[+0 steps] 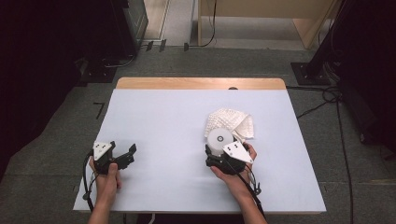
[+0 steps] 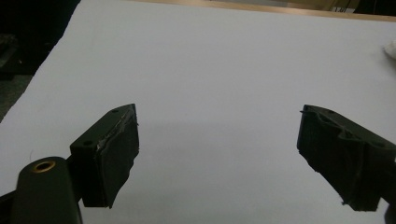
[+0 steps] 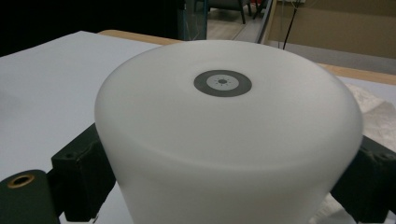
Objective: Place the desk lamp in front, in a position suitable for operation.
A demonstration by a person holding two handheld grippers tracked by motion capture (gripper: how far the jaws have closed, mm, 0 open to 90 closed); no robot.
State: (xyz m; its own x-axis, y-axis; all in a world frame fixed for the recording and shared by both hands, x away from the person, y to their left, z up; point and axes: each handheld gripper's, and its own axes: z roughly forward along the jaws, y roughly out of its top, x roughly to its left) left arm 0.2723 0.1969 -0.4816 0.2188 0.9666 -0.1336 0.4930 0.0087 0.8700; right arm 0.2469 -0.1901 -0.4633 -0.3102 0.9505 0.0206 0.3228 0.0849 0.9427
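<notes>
A white frosted cup (image 1: 219, 138) stands upside down on the table's right side, with a grey ring mark on its top. My right gripper (image 1: 223, 151) is shut on it, one black jaw pressed against each side of its lower wall. Up close in the right gripper view, the cup (image 3: 224, 130) sits between those jaws. A crumpled white textured cloth (image 1: 232, 122) lies just behind the cup, touching it. On the left, near the front edge, my left gripper (image 1: 122, 151) rests low over the table. Its jaws (image 2: 219, 154) stand wide apart with only bare white surface between them.
The table is covered by a white sheet (image 1: 173, 121), with a wooden strip (image 1: 201, 83) bare along the far edge. Dark equipment and cables stand on the grey floor at both sides. The cloth's edge (image 2: 390, 46) peeks in at the far right of the left gripper view.
</notes>
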